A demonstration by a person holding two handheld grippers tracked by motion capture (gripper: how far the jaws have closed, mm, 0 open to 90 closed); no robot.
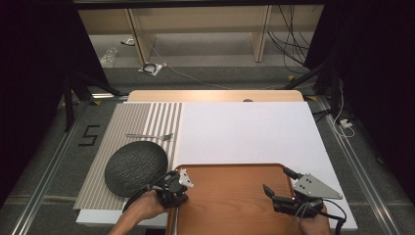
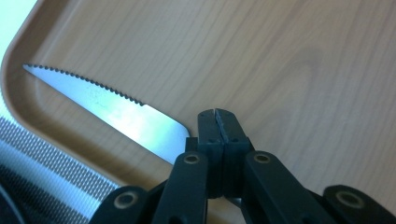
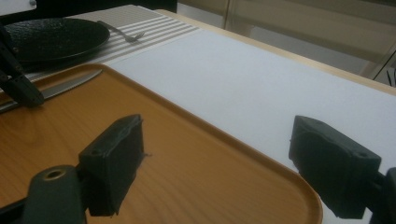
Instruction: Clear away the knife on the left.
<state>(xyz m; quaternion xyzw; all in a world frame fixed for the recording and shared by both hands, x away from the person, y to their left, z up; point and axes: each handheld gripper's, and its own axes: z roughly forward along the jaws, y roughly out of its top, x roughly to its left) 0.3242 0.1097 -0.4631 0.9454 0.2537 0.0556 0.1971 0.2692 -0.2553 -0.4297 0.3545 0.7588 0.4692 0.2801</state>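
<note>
Knife (image 2: 116,109) is what we have in our left tongs (image 2: 217,116): the two black jaws are pressed together with no gap at their tips, and the blade comes out from beside them, so the grip sits at the hidden handle end. It lies low over the near left corner of the wooden tray (image 1: 230,196), its tip pointing toward the tray's rounded rim. We see a bright steel blade with a fine serrated edge and a tapering point, catching a pale glare. Around it, the tray is smooth, warm-brown wood grain with a raised lip and rounded corners. Just left of the tray a round black plate (image 1: 136,168) with a ribbed, textured surface rests on a grey and white striped mat (image 1: 147,120), and a metal fork (image 1: 149,136) lies on that mat beyond the plate. A plain white sheet (image 1: 249,132) covers the rest of the bench (image 1: 215,95). Our right tongs (image 3: 224,154) hang over the tray's right part, jaws standing wide apart with nothing between them. Nothing lies on the tray between the two tongs.
</note>
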